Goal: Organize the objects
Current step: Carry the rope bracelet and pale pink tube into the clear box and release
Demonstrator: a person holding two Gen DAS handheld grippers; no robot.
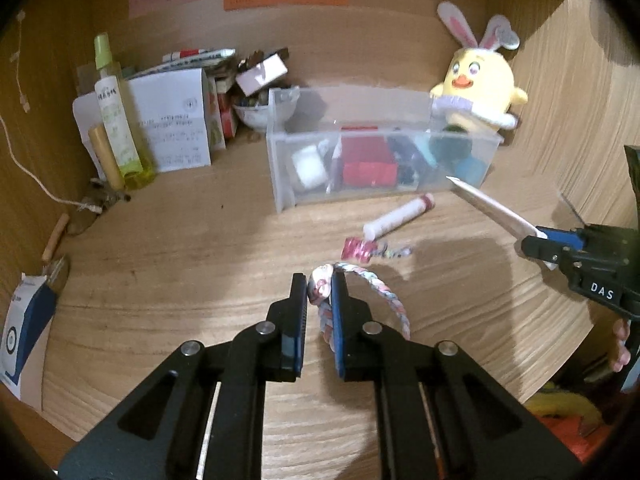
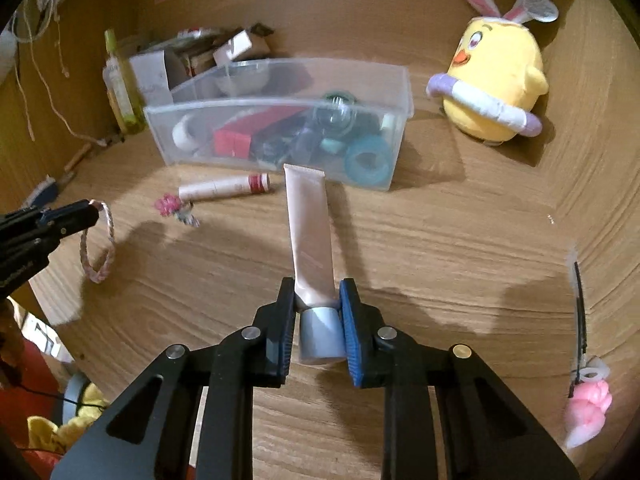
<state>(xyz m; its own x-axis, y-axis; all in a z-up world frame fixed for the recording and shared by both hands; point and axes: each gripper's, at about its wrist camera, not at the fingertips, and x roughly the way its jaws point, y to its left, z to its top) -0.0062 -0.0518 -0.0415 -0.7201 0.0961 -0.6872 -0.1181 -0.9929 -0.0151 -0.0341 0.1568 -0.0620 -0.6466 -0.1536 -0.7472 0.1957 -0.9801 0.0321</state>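
My left gripper is shut on a braided pastel bracelet, held above the wooden desk; the bracelet also shows in the right wrist view. My right gripper is shut on a pink cream tube with a grey cap, pointing toward the clear plastic box. The tube shows at the right of the left wrist view. The box holds a red carton, tape rolls and several small items. A lip balm stick and a pink hair tie lie in front of it.
A yellow chick plush stands right of the box. Bottles, paper boxes and a bowl crowd the back left corner. A black hair clip and pink toy lie at the right. A cord hangs at left.
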